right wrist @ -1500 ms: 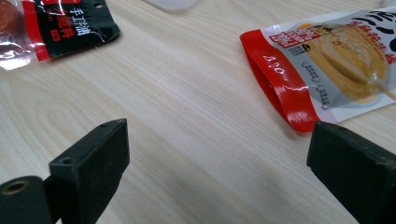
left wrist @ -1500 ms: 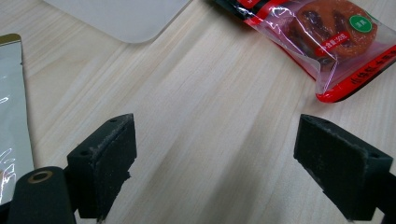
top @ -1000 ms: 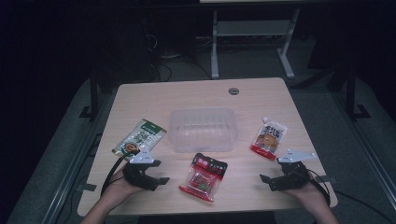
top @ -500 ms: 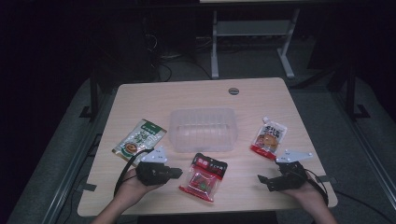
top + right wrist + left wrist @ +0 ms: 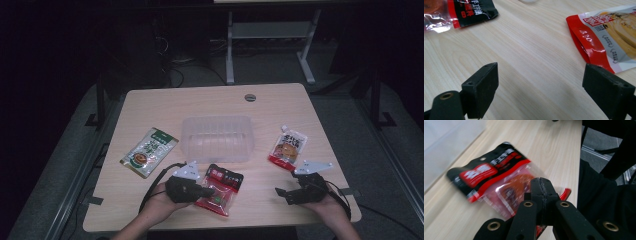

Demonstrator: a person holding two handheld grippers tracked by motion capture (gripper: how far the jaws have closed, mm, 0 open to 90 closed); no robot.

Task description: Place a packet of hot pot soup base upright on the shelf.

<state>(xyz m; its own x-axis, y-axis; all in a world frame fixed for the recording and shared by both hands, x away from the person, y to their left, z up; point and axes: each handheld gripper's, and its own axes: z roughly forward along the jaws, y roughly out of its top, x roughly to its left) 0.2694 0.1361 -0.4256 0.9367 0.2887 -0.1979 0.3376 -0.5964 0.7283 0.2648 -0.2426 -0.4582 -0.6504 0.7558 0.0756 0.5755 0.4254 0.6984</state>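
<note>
A red-and-black snack packet (image 5: pixel 223 191) (image 5: pixel 489 172) lies near the table's front edge, and one corner of it shows in the right gripper view (image 5: pixel 466 11). My left gripper (image 5: pixel 209 190) (image 5: pixel 541 187) is at its left edge, jaws pressed together on the clear film. My right gripper (image 5: pixel 281 195) (image 5: pixel 549 85) rests on the table at the front right, open wide, with bare wood between its jaws. A red-and-orange packet (image 5: pixel 288 146) (image 5: pixel 614 32) lies just beyond it.
A clear plastic tub (image 5: pixel 217 138) (image 5: pixel 444 140) stands mid-table behind the red-and-black packet. A green packet (image 5: pixel 149 151) lies to its left. A round cable hole (image 5: pixel 250 97) sits near the far edge. Dark floor and a metal stand surround the table (image 5: pixel 165 105).
My left gripper has moved right from near the green packet to the red-and-black packet and shut on its edge. The right gripper has stayed in place.
</note>
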